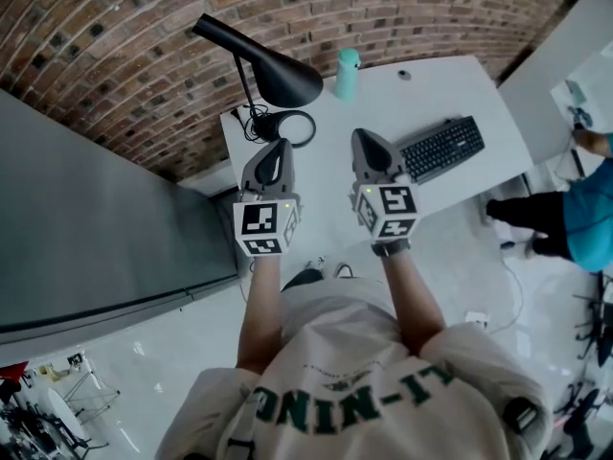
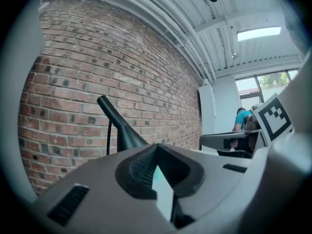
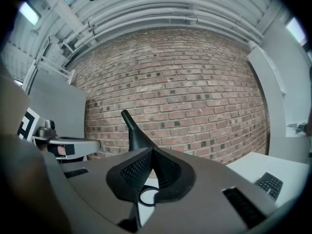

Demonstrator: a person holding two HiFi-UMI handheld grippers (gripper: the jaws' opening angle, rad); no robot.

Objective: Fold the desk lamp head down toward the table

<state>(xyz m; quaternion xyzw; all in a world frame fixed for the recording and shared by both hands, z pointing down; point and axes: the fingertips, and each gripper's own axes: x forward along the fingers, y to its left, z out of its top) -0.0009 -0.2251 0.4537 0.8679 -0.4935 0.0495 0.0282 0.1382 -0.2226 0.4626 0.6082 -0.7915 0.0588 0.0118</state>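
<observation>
The black desk lamp stands at the back left of the white table (image 1: 335,195), its cone head (image 1: 283,73) raised and slanting down to the right over its ring base (image 1: 290,127). My left gripper (image 1: 278,148) hovers just in front of the base, shut and holding nothing. My right gripper (image 1: 370,140) hangs level with it further right, also shut and holding nothing. In the left gripper view the lamp head (image 2: 119,126) rises behind the closed jaws. The right gripper view shows the lamp head (image 3: 135,133) above the jaws and the base ring (image 3: 147,197) below them.
A teal bottle (image 1: 347,73) stands right of the lamp head. A black keyboard (image 1: 441,148) lies at the table's right. The brick wall (image 1: 144,56) runs close behind the table. A grey panel (image 1: 86,218) flanks the left, and a person in blue (image 1: 586,209) is at the far right.
</observation>
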